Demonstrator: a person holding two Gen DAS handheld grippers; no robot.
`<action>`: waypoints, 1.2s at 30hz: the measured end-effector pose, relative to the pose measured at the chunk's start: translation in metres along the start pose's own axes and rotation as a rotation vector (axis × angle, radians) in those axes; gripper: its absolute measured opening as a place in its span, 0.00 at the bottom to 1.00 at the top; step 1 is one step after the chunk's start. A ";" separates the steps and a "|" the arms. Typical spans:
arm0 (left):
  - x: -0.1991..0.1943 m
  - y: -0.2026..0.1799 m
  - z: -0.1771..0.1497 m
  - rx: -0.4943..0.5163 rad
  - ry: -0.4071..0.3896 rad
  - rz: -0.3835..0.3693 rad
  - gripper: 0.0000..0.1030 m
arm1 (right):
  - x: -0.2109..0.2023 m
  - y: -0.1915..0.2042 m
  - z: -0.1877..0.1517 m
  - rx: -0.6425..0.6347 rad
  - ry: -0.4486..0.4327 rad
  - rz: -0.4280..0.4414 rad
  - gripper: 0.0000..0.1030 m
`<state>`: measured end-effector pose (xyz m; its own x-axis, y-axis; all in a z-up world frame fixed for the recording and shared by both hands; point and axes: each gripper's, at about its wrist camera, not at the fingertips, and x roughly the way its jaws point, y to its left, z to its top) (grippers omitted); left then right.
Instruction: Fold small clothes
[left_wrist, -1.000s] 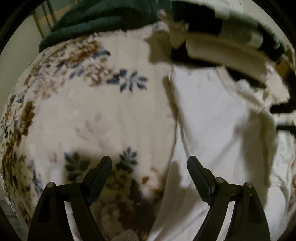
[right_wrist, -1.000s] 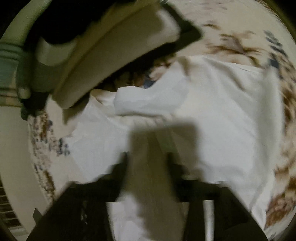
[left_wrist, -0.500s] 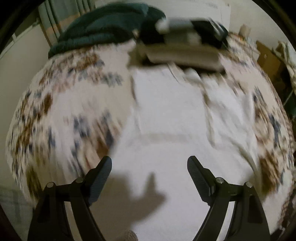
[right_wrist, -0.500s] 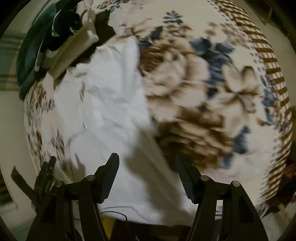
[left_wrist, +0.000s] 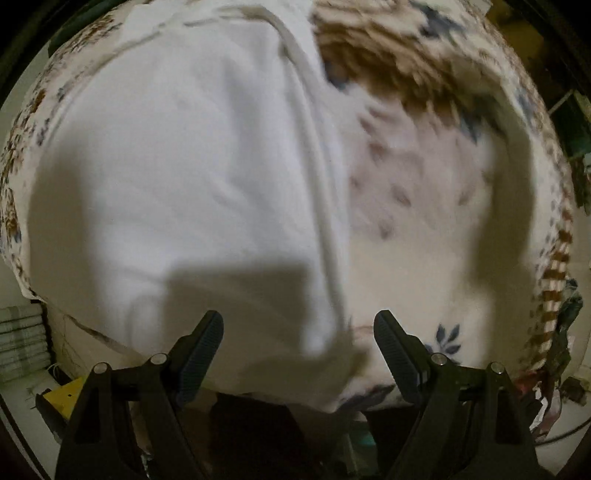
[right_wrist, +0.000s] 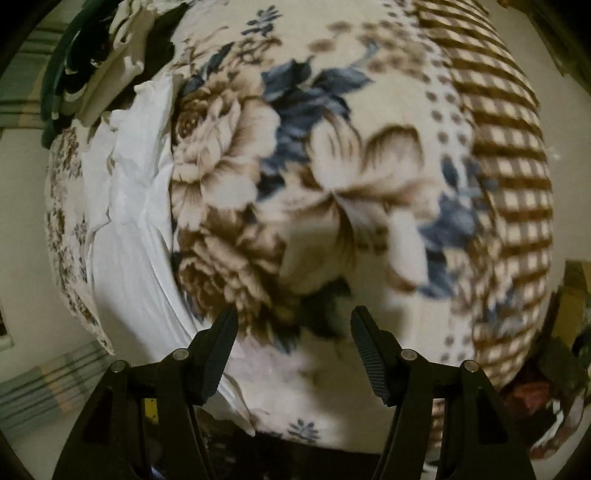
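Note:
A white garment (left_wrist: 177, 166) lies spread flat on a floral blanket (left_wrist: 436, 206). Its near hem hangs at the bed's front edge. My left gripper (left_wrist: 298, 345) is open and empty, hovering over the garment's near right corner. In the right wrist view the same garment (right_wrist: 133, 229) lies at the left, creased along its right edge. My right gripper (right_wrist: 293, 341) is open and empty above the brown and blue flower print of the blanket (right_wrist: 332, 177), to the right of the garment.
A stack of folded clothes (right_wrist: 110, 62) and a dark green cloth (right_wrist: 50, 96) sit at the far end of the bed. The blanket's checked border (right_wrist: 506, 155) runs along the right side. A yellow object (left_wrist: 61, 400) lies below the bed's front edge.
Both grippers have pulled back toward the bed's near edge. The right gripper let go of the white cloth it held and swung right over the blanket. The left gripper stays open.

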<state>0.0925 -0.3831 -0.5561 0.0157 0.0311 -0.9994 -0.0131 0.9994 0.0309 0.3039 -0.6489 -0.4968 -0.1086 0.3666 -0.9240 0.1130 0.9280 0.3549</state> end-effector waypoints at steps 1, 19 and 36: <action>0.006 -0.004 0.001 -0.004 -0.002 0.004 0.65 | 0.002 0.001 0.010 -0.019 -0.001 0.013 0.64; -0.062 0.067 0.008 -0.242 -0.194 0.025 0.01 | 0.088 0.127 0.213 -0.001 0.009 0.289 0.61; -0.111 0.259 -0.002 -0.487 -0.298 -0.017 0.01 | 0.005 0.346 0.188 -0.304 -0.189 -0.013 0.04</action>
<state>0.0852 -0.1276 -0.4368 0.3007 0.0879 -0.9497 -0.4689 0.8807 -0.0670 0.5284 -0.3387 -0.4055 0.0794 0.3628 -0.9285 -0.1896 0.9199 0.3432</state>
